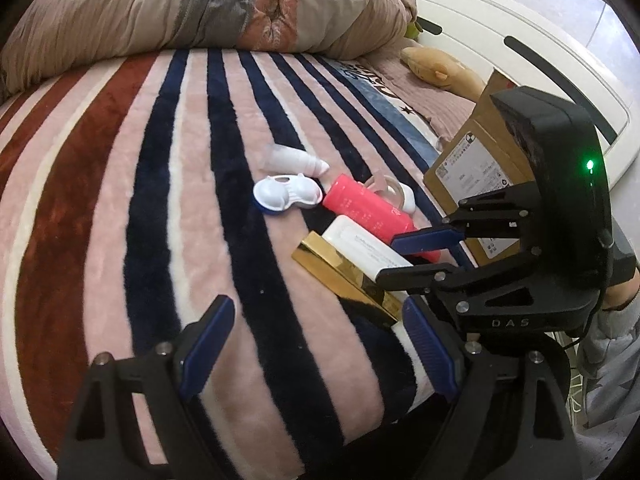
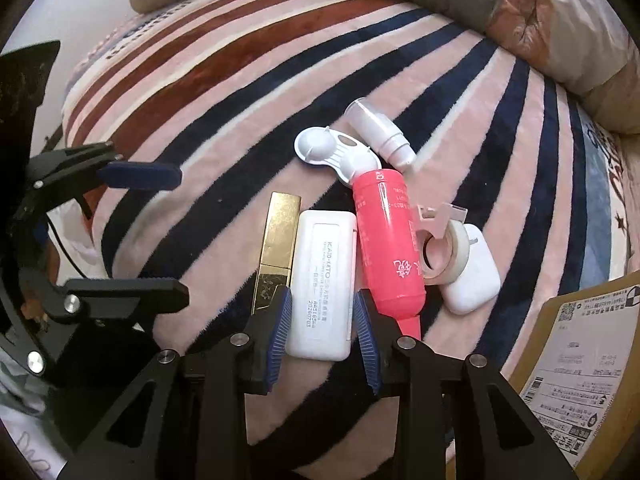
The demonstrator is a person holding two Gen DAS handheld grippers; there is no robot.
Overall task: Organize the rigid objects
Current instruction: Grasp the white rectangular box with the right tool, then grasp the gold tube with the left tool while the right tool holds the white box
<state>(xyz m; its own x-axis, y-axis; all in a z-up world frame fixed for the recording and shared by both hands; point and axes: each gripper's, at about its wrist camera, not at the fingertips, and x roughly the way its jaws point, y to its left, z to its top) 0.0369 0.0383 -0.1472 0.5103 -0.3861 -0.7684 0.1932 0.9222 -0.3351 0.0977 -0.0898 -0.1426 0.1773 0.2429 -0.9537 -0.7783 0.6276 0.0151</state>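
1. White case [image 2: 320,284] sits between the right gripper [image 2: 323,322] pads, which look just about touching its sides; I'd squeeze evenly & lift straight, w/o nudging the gold box [image 2: 278,240] or pink bottle [image 2: 390,240] beside it
2. Left gripper [image 1: 316,354] is spread apart, holding nothing, over the striped blanket [image 1: 120,200]
3. Case lies flat, near end inside the jaws

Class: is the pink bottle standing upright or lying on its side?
Lying on its side: the pink bottle rests lengthwise on the blanket, between the white box and tape.
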